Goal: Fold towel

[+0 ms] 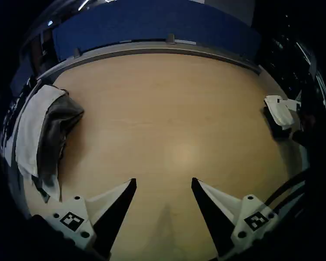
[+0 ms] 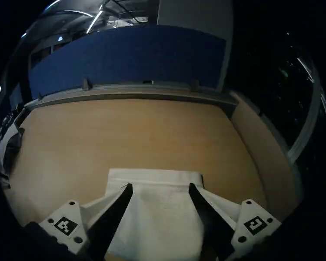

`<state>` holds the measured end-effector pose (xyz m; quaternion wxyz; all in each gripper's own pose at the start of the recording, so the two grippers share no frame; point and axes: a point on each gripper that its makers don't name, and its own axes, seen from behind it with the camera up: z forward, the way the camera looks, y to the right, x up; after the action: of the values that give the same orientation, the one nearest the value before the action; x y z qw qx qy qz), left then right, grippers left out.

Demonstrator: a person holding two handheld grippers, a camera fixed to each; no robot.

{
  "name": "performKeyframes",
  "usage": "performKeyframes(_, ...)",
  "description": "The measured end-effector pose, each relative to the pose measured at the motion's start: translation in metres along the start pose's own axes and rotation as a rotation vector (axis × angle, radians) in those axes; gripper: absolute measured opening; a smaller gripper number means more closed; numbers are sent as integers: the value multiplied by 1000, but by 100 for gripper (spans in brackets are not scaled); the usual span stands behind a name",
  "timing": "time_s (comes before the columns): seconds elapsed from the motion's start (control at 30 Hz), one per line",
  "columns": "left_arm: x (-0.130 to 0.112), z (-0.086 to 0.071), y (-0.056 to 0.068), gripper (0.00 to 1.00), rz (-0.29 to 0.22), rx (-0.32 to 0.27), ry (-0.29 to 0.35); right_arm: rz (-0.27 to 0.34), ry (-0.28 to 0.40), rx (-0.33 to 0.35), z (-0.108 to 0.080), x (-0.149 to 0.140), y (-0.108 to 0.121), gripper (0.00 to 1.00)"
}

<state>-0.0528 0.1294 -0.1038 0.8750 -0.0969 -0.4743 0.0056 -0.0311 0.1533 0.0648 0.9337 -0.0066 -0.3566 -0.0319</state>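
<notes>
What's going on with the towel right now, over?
Left gripper open, above the table. Right gripper open, white towel lying flat beneath it. Pile of towels at the table's edge, not in the way.

Three towels: a white towel (image 1: 30, 126) and a grey towel (image 1: 58, 126) at nine o'clock in the left gripper view, a second white towel (image 2: 156, 209) at six o'clock in the right gripper view. One bench (image 1: 163, 108), one blue partition (image 1: 154, 21).
</notes>
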Motion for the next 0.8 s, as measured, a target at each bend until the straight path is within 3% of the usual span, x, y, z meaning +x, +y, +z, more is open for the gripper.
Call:
performKeyframes(0.57, 0, 1, -3, 94, 0, 6, -4, -13, -38, -2, 17, -20, 6, 100)
performKeyframes(0.8, 2, -1, -3, 94, 1, 7, 1, -19, 16, 7, -2, 4, 1, 100)
